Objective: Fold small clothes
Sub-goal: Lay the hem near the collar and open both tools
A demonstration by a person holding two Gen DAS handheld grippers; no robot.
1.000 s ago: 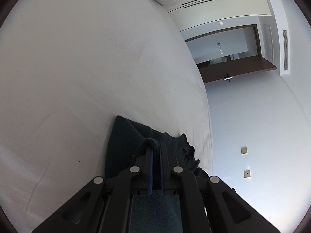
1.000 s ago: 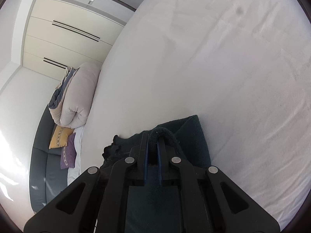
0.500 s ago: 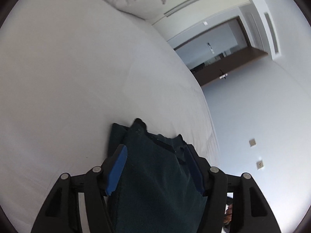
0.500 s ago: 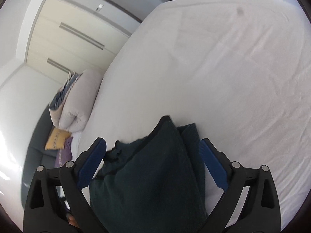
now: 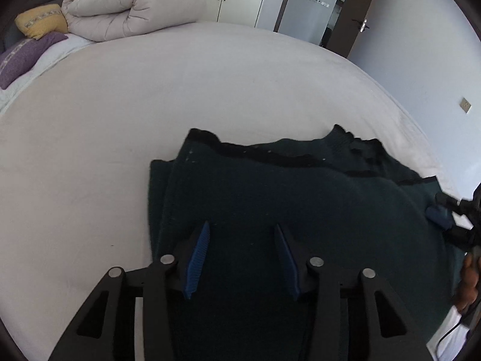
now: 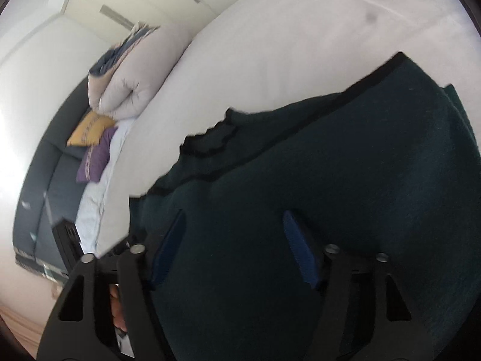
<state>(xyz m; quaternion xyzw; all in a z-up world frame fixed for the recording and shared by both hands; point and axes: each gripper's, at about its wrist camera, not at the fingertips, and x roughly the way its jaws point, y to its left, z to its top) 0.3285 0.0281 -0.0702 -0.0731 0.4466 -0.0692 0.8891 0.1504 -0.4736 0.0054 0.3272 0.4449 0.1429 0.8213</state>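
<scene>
We see left gripper [image 5: 240,240] and right gripper [image 6: 233,228] part-open, jaws closing, gripping nothing, dark green garment [image 5: 300,198] on bed [image 5: 150,90] just beneath both.

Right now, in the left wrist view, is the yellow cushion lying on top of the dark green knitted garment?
No: the yellow cushion sits far off beside the rolled beige duvet, while the dark green knitted garment lies near the gripper.

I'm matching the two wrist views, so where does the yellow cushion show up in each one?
Left wrist: yellow cushion at upper left, beside the rolled duvet.
Right wrist: yellow cushion at middle left, just below the duvet.
Shared landmark: the purple cushion next to it.
</scene>
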